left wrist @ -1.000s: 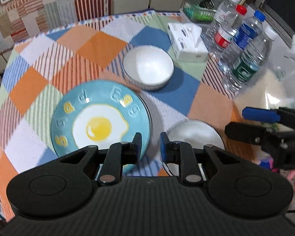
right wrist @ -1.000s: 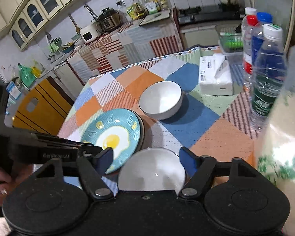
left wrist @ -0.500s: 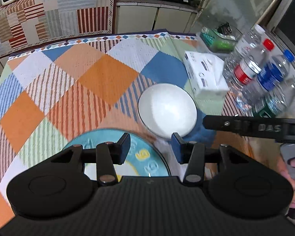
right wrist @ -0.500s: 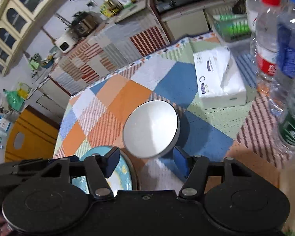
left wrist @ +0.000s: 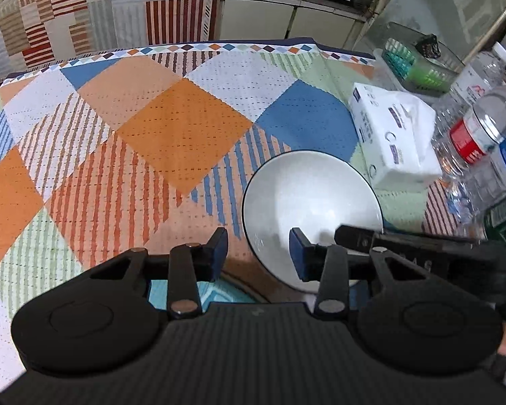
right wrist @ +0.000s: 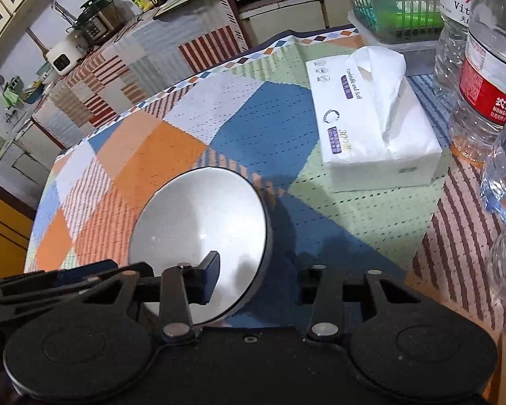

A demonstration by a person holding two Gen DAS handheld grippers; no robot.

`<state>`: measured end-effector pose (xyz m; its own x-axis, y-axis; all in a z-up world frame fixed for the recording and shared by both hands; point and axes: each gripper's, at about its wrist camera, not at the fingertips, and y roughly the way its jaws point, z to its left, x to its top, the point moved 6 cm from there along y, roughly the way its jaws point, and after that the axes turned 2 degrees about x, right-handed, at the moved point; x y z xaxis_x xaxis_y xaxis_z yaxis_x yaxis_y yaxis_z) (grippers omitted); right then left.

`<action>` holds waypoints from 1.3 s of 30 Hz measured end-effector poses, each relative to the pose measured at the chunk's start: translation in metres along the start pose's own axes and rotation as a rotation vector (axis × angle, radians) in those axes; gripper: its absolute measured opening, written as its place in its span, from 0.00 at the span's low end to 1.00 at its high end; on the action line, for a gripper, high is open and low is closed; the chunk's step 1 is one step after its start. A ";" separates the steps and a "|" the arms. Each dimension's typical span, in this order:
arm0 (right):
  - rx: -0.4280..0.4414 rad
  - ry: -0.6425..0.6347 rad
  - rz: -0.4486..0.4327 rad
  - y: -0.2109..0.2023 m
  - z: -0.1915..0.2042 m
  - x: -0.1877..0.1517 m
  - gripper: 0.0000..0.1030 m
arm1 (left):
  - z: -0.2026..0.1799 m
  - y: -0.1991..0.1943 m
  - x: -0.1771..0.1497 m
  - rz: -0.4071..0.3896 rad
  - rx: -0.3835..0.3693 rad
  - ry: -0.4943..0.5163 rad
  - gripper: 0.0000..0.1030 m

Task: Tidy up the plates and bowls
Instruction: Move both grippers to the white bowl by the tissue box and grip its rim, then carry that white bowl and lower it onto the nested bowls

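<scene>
A white bowl (left wrist: 312, 199) with a dark rim sits on the checked tablecloth (left wrist: 172, 128); it also shows in the right wrist view (right wrist: 202, 229). My left gripper (left wrist: 258, 253) is open, its jaws astride the bowl's near left rim, right finger over the bowl's inside. My right gripper (right wrist: 258, 280) is open, astride the bowl's near right rim, left finger inside the bowl. The right gripper's finger (left wrist: 357, 236) reaches in over the bowl from the right. A sliver of the blue egg plate (left wrist: 219, 290) shows under my left gripper.
A white tissue pack (left wrist: 394, 138) lies right of the bowl, also in the right wrist view (right wrist: 371, 118). Several water bottles (left wrist: 482, 128) stand at the right edge (right wrist: 489, 81). A green basket (right wrist: 394, 10) stands behind. A striped counter (left wrist: 84, 13) lies beyond the table.
Both grippers moved forward from the egg plate and the near bowl to the far white bowl. The left gripper opened wider. The near bowl has dropped out of view.
</scene>
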<state>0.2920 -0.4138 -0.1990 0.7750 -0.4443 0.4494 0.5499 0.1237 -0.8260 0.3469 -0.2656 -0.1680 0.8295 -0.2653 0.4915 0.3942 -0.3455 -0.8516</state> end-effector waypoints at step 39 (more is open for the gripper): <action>0.098 -0.116 -0.132 -0.138 0.018 -0.055 0.11 | -0.050 -0.145 -0.068 0.048 0.030 0.198 0.13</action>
<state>0.1788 -0.3904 -0.1035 0.7218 -0.3575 0.5926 0.6724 0.1594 -0.7228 0.2133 -0.2424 -0.0686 0.7544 -0.4537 0.4743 0.3703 -0.3024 -0.8783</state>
